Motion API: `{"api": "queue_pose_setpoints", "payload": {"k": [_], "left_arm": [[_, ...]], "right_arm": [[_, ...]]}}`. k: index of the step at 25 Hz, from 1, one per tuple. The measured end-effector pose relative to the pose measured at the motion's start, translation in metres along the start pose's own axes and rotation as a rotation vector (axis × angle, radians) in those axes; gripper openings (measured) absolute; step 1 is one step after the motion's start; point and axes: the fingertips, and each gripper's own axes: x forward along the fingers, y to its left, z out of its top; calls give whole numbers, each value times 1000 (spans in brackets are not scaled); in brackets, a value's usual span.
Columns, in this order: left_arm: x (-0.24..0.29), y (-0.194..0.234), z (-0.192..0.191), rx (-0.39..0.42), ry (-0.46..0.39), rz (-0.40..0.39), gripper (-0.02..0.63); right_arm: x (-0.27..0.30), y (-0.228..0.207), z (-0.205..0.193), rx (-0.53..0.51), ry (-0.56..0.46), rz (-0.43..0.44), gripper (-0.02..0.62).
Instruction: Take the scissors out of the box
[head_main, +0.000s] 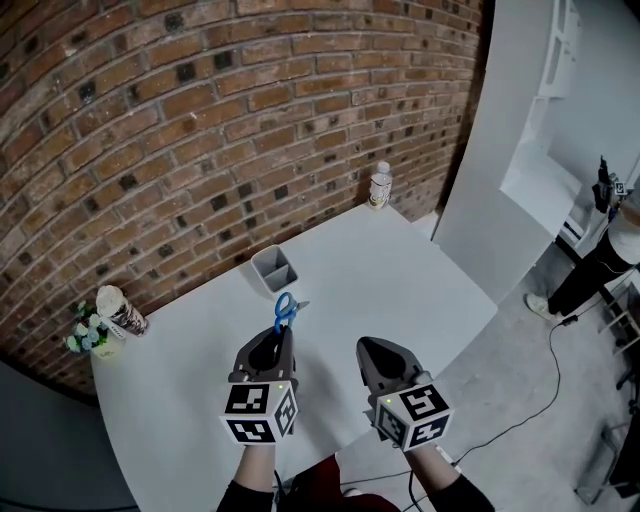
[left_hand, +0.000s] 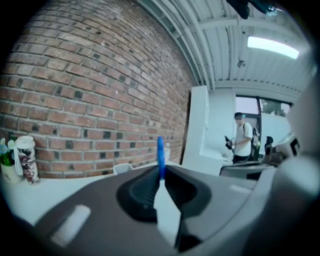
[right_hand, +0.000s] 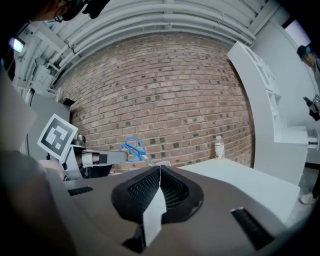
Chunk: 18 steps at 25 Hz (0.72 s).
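Observation:
Blue-handled scissors (head_main: 285, 310) stick out in front of my left gripper (head_main: 277, 338), which is shut on them and holds them above the white table (head_main: 400, 280). In the left gripper view the blue handle (left_hand: 160, 159) rises edge-on from between the closed jaws. The small grey box (head_main: 273, 268) stands beyond the scissors, toward the brick wall. My right gripper (head_main: 378, 352) hovers to the right of the left one, shut with nothing in it. The right gripper view shows the scissors (right_hand: 133, 148) held out by the left gripper.
A small bottle (head_main: 379, 186) stands at the table's far corner by the brick wall. A patterned cup (head_main: 122, 310) and a little plant (head_main: 88, 331) sit at the left end. A person (head_main: 600, 262) stands on the floor at the right, near a cable.

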Motion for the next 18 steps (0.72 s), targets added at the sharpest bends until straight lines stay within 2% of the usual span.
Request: {"api": "queue_pose_setpoints", "payload": {"k": [18], "left_arm": [[-64,-63,-9,51,-17,-52,29]], "right_arm": [[-91,8,-11,6,-50,-48,9]]}}
